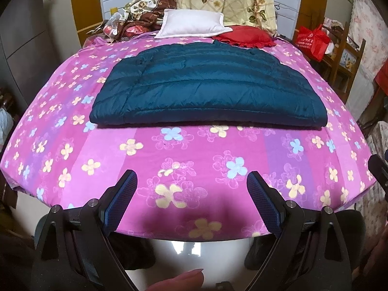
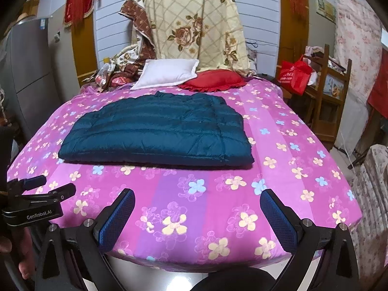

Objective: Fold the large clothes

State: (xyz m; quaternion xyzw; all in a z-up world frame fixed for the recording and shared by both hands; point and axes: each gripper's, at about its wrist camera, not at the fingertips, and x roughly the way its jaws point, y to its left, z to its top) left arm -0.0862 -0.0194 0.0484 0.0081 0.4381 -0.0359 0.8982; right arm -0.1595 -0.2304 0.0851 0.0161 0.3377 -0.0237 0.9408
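Nearest to the camera, the left gripper (image 1: 191, 179) hangs over the near edge of the bed (image 1: 206, 169), with its two blue pads spread wide and nothing between them; under it only the pink flowered sheet and a strip of shiny floor show. A fingertip (image 1: 179, 278) of the person is visible at the bottom of the left view. The right gripper (image 2: 197, 197) stands the same way beside it, jaws wide apart and empty, also above the near edge of the bed. In the right view the left gripper appears at the left border, low over the sheet. Further away, in the middle of the bed, lies the jacket (image 1: 206, 89), a dark teal quilted one, flat and folded into a broad rectangle, its near edge parallel to the bed's edge. It is well apart from both grippers, with a band of bare sheet between them. Behind the jacket, at the head of the bed, a white pillow (image 1: 191, 24) leans beside a red pillow (image 1: 245, 38). A floral quilt (image 2: 194, 21) hangs behind them, and a red bag (image 2: 294, 74) is on the right.
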